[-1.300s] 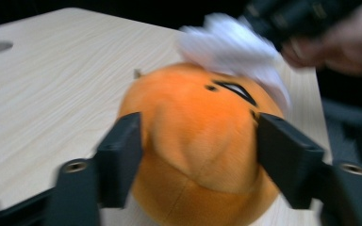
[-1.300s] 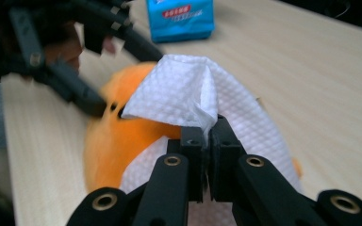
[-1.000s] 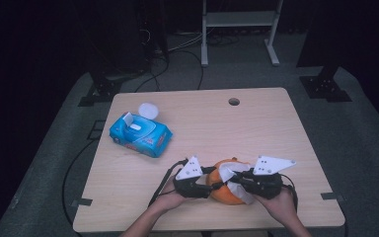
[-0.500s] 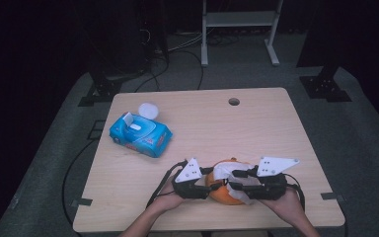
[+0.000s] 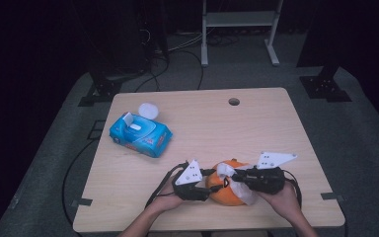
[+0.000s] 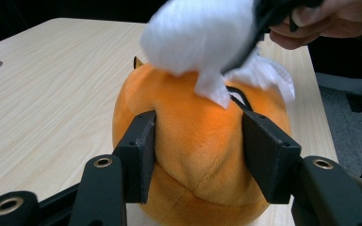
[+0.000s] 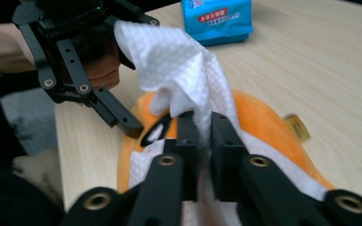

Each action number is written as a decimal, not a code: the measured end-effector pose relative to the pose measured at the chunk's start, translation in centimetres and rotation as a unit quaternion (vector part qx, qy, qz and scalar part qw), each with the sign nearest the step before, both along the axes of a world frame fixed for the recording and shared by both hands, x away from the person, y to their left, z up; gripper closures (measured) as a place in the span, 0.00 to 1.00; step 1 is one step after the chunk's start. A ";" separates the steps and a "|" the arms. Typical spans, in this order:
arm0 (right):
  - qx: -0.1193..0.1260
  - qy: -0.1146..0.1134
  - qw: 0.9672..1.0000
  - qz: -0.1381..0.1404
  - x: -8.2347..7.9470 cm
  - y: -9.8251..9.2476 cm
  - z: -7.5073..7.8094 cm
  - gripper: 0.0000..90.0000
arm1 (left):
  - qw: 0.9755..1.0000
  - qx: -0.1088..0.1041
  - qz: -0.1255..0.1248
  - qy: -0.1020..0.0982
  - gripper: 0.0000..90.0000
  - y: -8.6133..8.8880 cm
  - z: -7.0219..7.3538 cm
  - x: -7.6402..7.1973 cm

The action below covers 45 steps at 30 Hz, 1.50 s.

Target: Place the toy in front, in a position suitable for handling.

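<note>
The orange plush toy (image 5: 229,190) sits low in the high view, just right of centre near the front edge of the tabletop (image 5: 217,133), and is being wiped with a white wet wipe (image 5: 227,173).

The main risk, as I judge it, is the wipe slipping free: the right gripper (image 7: 200,123) pinches only a bunched fold of it, and dragging that across the nap could pull the cloth out or just smear one patch. Its jaws have just been closing, with the wipe between them, and now stand nearly together, clamped on it. A second risk is the toy rolling or squashing sideways under the wiping push, since it is soft and round. The left gripper (image 6: 198,155) steadies it with jaws about half open, the pads pressed into the plush on both flanks; a hard stroke could still twist it loose.

In the high view both forearms enter from the bottom edge. The left hand (image 5: 170,201) lies low, pointing right at the toy; the right hand (image 5: 281,197) reaches leftward over its top.

The blue wipe pack (image 5: 140,134) lies at middle left, well apart.
</note>
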State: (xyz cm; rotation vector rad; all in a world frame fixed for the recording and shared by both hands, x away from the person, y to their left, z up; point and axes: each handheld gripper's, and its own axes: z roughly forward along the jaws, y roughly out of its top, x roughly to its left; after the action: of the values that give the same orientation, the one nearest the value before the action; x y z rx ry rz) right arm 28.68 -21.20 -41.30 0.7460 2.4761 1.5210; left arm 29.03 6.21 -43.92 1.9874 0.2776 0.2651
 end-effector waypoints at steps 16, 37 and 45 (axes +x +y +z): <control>-0.055 -0.025 0.998 -0.001 -0.9 1.0 0.0 0.95 | 0.996 -0.029 0.025 0.081 0.18 0.3 -0.3 1.2; -0.040 -0.013 0.999 -0.033 0.3 -0.6 -0.2 0.96 | 0.998 -0.030 0.050 0.012 0.27 0.2 0.5 0.7; -0.046 -0.013 0.999 -0.015 -0.7 0.2 -0.1 0.95 | 0.998 -0.011 0.026 0.052 0.36 -0.1 -0.2 0.8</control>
State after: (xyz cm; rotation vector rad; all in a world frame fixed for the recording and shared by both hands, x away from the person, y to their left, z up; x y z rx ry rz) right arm 27.98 -20.95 -41.41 0.7406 2.4842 1.3878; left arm 29.87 6.10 -44.15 1.9780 0.3980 0.1922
